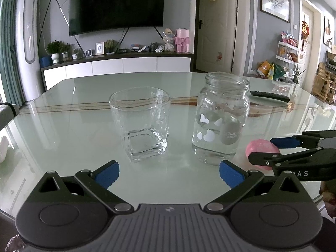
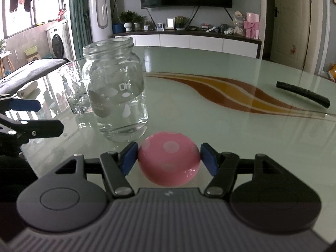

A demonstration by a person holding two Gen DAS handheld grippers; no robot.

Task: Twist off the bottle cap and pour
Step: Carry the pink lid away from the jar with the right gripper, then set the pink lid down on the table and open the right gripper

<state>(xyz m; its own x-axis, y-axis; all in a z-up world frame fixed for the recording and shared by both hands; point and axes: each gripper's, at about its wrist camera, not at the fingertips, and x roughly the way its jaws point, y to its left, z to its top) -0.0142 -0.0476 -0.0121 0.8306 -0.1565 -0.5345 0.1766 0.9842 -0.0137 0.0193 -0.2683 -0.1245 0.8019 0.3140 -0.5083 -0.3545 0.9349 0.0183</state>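
Right wrist view shows the right gripper [image 2: 169, 160] clasping the pink spotted cap [image 2: 169, 159] low over the glass table [image 2: 210, 105]; the bottle [image 2: 114, 96] stands uncapped at eleven o'clock, some water inside, with the tumbler [image 2: 75, 96] behind it; the left gripper [image 1: 169, 174] hangs spread wide and empty, bottle at one o'clock, tumbler at twelve. Risks, as I judge: smooth wet glass could slip in a pinch; the rounded cap could roll once released; the right gripper sits close enough to knock the bottle.

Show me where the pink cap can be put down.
Bare glass lies between the jar and the black remote, ahead of the pink cap. It is crowded left of the jar, by the tumbler and left gripper.
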